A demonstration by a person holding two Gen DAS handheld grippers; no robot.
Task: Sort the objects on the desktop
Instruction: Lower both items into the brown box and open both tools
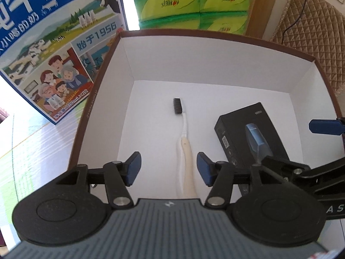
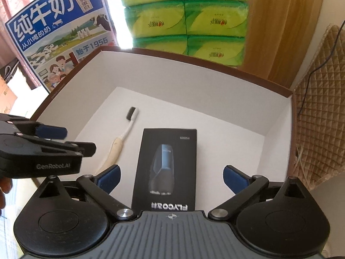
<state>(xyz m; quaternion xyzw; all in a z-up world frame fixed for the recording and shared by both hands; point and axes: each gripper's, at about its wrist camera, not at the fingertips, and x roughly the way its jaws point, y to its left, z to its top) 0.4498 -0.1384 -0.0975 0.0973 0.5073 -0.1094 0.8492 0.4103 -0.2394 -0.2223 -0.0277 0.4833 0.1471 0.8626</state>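
Observation:
A brown-rimmed box with white inside (image 1: 211, 71) (image 2: 194, 79) holds a cream-handled toothbrush with black bristles (image 1: 185, 142) (image 2: 120, 139) and a black shaver box (image 1: 243, 133) (image 2: 167, 168). My left gripper (image 1: 169, 169) hovers open above the toothbrush handle, which lies flat on the box floor between the two blue pads. My right gripper (image 2: 171, 179) is open over the near end of the shaver box, fingers apart on either side and clear of it. Each gripper shows at the edge of the other's view.
A blue milk carton (image 1: 51, 49) (image 2: 62, 30) stands left of the box. Green tissue packs (image 1: 189, 2) (image 2: 185, 19) are stacked behind it. A quilted tan cushion (image 1: 312, 34) (image 2: 319, 112) lies to the right, with a black cable across it.

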